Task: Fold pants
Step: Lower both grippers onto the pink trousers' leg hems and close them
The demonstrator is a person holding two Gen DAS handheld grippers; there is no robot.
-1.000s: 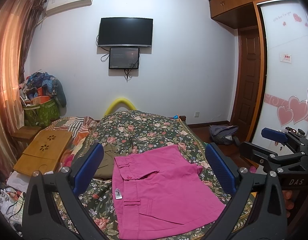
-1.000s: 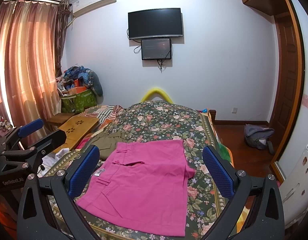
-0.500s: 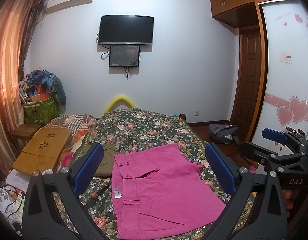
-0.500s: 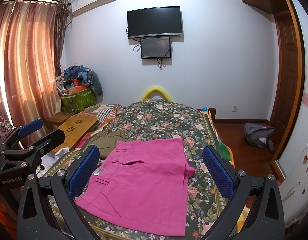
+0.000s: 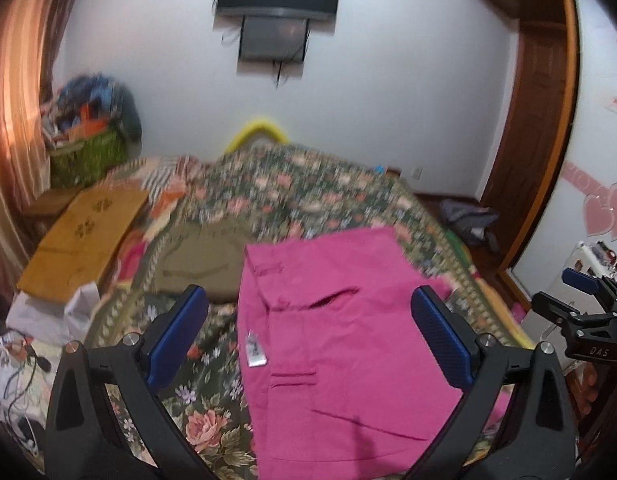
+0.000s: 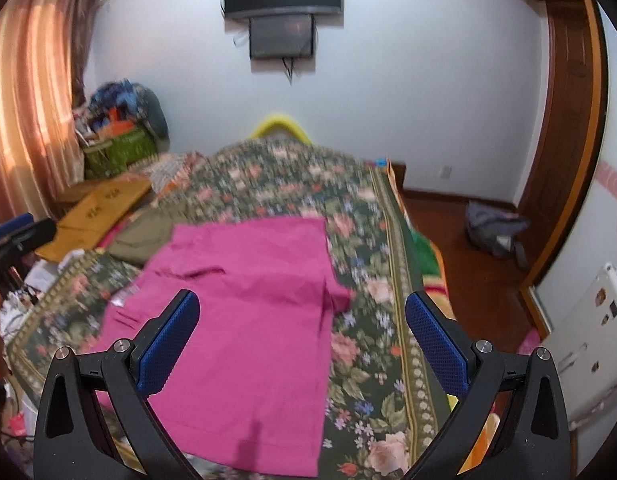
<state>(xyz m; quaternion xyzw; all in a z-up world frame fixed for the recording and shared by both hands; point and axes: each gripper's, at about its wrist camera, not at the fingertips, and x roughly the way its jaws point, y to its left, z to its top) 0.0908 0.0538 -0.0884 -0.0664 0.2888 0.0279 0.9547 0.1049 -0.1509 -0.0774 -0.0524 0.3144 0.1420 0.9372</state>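
Both hand-held grippers hang above the near end of the bed with jaws spread wide and nothing between them: the left hand-held gripper (image 5: 308,340) over the waistband side of the pink pants (image 5: 332,340), the right hand-held gripper (image 6: 302,340) over the leg side. Neither touches cloth.

Just below them the pink pants lie flat on the floral bedspread (image 6: 372,320), already doubled leg on leg by the look of it, with a white tag (image 5: 255,349) showing at the waist edge. Beside the pants, farther up the bed, lies an olive garment (image 5: 200,256). Beyond it, a wooden lap tray (image 5: 84,236) sits at the bed's left edge.

I judge this to be the approach before a fold. Next, each hand-held gripper must come down on an edge of the pants, pinch all layers together, then carry that edge across evenly.
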